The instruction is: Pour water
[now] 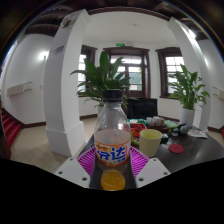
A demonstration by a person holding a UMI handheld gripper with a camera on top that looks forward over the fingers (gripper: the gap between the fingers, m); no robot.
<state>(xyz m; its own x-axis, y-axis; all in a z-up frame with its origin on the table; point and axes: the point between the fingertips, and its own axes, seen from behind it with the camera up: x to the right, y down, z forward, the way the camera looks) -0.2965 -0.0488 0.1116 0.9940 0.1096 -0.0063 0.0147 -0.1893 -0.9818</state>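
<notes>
So the claw (112, 172) has the bottle (112, 135) sitting right between its two pink-padded fingers (86, 163), and the pads look pressed up against the lower body on both sides, around the blue label, so I'd call it closed on the bottle and holding it upright. It's a clear plastic drink bottle with an orange cap and some orange liquid low down, so mostly empty I'd guess. That means light, but also thin-walled and squishy: squeeze too hard and it'll buckle, too soft and the smooth plastic slips once it's tilted. The label band where the claw has it seems like the sensible spot, low enough to be stiffer and close to where the liquid weight sits. Just to the right and a bit farther away there's a yellow-green cup (150, 142) on the dark surface (195, 152), which I'm assuming is the pour target. More small stuff sits beyond it, something red (176, 148) I can't make out. Big leafy plant (104, 75) behind the bottle, another plant (187, 90) far right by the windows.
</notes>
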